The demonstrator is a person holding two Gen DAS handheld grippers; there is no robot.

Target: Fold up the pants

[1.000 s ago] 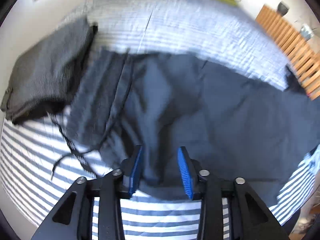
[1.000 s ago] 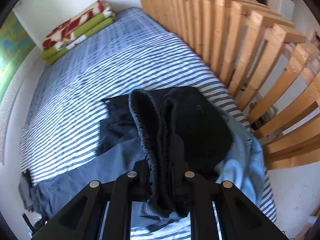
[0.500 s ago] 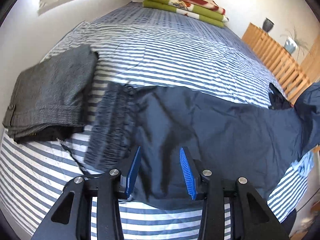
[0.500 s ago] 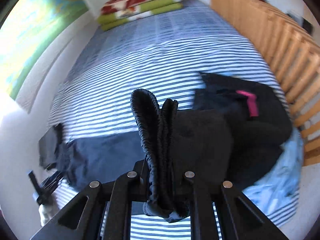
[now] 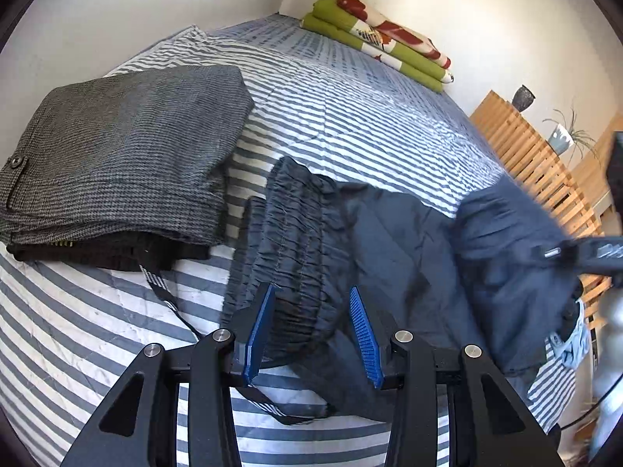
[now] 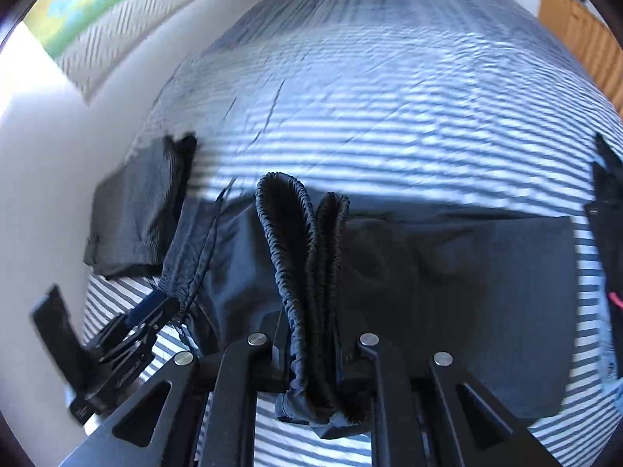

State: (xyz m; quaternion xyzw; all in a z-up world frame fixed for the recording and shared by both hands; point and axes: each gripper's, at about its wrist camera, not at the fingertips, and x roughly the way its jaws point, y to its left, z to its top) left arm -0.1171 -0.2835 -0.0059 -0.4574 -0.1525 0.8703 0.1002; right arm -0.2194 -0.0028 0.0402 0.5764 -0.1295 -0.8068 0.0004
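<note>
Right claw clamped on navy pants cuffs; left claw half open, straddling waistband, gripping nothing.

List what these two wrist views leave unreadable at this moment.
- Left wrist view: right gripper motion-blurred at the frame edge; jaws unreadable there.
- Right wrist view: bunched elastic cuffs of the navy drawstring pants cover its own pads.
- Folded grey checked trousers hide a black garment beneath.

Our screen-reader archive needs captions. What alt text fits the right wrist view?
The right gripper has its jaws shut on the bunched elastic cuffs of dark navy pants, which lie across a blue-and-white striped bed. A folded grey garment lies left, with the left gripper below it.
</note>
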